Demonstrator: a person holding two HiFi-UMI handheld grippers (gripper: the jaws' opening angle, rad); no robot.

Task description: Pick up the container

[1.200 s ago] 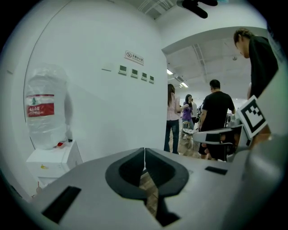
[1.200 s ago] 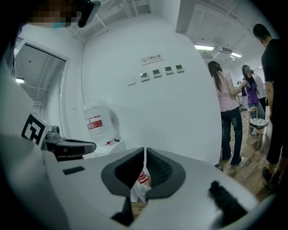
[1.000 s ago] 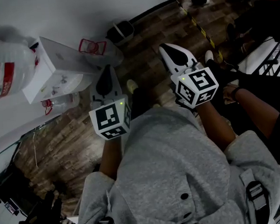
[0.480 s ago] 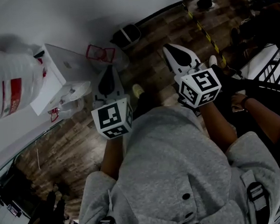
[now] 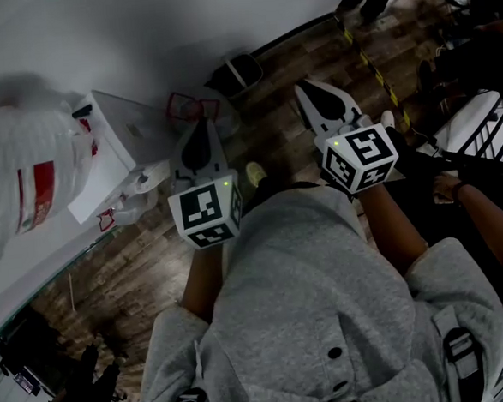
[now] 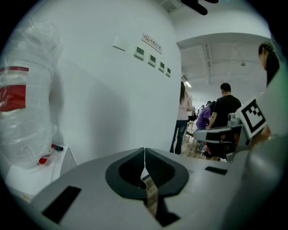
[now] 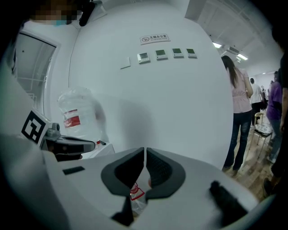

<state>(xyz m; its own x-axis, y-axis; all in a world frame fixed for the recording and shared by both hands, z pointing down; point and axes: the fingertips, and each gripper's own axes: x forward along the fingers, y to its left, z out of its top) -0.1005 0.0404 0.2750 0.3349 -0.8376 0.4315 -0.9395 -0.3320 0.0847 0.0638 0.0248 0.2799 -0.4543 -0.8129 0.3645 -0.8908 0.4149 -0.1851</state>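
A clear plastic container (image 5: 195, 108) with red markings lies on the wood floor by the wall, just beyond the tip of my left gripper (image 5: 199, 129). Through the right gripper view it shows low between the jaws as a clear container (image 7: 135, 196) with a red label, farther off. My left gripper (image 6: 144, 155) is shut, nothing between its pads. My right gripper (image 5: 306, 87) hovers over the floor right of the container, and in its own view the right gripper (image 7: 145, 155) is shut and empty too.
A white box (image 5: 131, 131) stands left of the container, with a big clear plastic bag (image 5: 26, 173) bearing a red label beside it. A dark bin (image 5: 238, 70) sits against the wall (image 5: 137, 32). A person's arm (image 5: 484, 210) is at the right; people (image 6: 184, 119) stand farther off.
The box, bag and container have slid rightward and lower in the head view, closer to the left gripper's tip. Both grippers stay shut and keep nearly the same place.
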